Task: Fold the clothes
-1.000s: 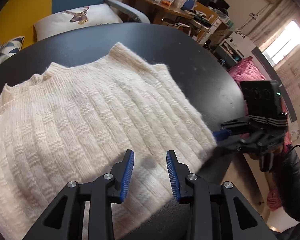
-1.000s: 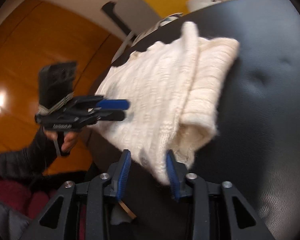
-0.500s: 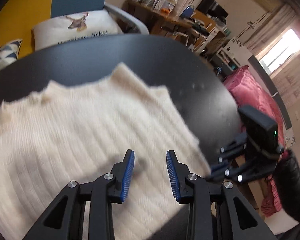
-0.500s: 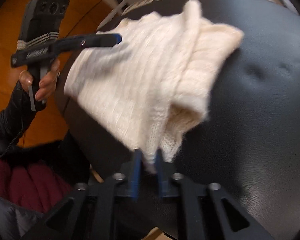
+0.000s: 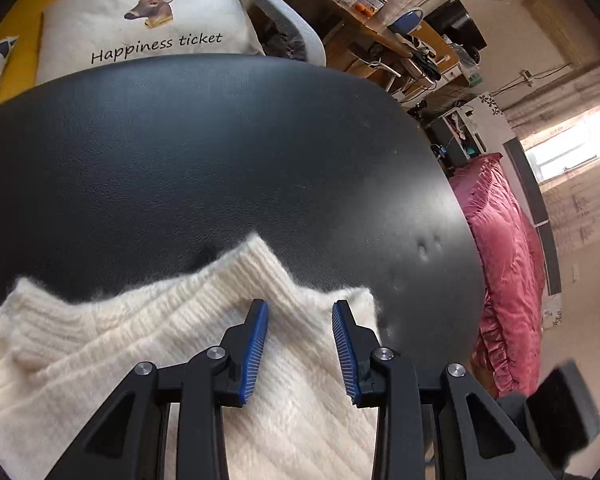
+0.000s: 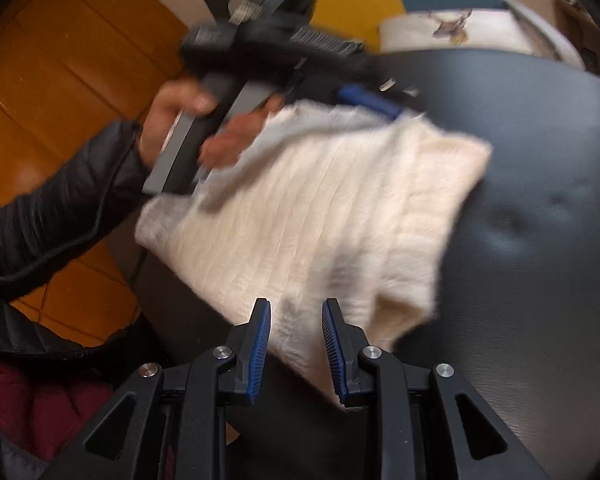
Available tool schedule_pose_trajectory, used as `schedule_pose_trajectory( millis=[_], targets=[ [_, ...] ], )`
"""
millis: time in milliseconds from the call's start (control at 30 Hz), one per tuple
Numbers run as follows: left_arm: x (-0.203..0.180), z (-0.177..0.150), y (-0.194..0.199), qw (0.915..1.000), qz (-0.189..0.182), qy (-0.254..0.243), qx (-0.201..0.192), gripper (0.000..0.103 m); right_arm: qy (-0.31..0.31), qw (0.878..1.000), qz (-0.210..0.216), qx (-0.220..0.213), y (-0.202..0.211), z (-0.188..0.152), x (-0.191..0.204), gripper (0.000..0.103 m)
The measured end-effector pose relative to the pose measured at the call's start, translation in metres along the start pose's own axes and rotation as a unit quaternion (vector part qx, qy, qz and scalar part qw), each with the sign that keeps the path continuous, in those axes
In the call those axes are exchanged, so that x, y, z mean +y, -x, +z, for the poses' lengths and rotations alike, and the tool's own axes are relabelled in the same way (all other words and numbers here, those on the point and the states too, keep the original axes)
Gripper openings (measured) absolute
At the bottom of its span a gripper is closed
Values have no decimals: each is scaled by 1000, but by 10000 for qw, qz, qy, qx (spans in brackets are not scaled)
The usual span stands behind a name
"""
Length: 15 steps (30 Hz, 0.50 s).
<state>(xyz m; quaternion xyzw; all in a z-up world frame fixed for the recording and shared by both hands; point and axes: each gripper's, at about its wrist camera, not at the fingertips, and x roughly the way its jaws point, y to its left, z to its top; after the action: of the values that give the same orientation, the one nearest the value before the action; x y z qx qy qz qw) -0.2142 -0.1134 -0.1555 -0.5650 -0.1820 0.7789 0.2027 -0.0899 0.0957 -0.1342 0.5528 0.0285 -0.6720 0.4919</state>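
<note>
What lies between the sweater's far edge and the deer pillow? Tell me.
Only bare black tabletop separates the cream sweater from the deer pillow; the left wrist view shows it.

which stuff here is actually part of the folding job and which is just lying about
Part of the job:
- cream knit sweater, partly folded on the black table
- left gripper, open above the sweater's far edge
- right gripper, opening over the near corner

Just lying about:
- deer cushion
- cluttered desk
- pink bedding

Both wrist views share sweater (image 5: 188,320), blurrily.
</note>
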Motion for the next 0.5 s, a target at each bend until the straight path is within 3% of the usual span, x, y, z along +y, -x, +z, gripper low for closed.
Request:
schedule_pose_trajectory(
  millis=[100, 200, 267, 400, 500],
  targets=[
    [5, -2, -17, 9994, 324, 61, 65, 28, -197, 9998, 63, 82, -14, -6, -2, 27],
    [1, -3, -15, 9992, 390, 41, -39, 28, -364, 9992, 149, 61, -12, -9, -5, 25],
    [4, -3, -6, 9993, 257, 259, -97, 28, -436, 9989, 152, 45, -12, -10, -5, 25],
    [13, -14, 44, 9957, -220, 656, -620, 30, -587, 9983, 23, -27, -10, -10, -2, 25],
    [31, -38, 101, 9866, -528, 964, -1206, 43, -503, 9973, -382, -372, 8, -5, 8, 25]
  ],
)
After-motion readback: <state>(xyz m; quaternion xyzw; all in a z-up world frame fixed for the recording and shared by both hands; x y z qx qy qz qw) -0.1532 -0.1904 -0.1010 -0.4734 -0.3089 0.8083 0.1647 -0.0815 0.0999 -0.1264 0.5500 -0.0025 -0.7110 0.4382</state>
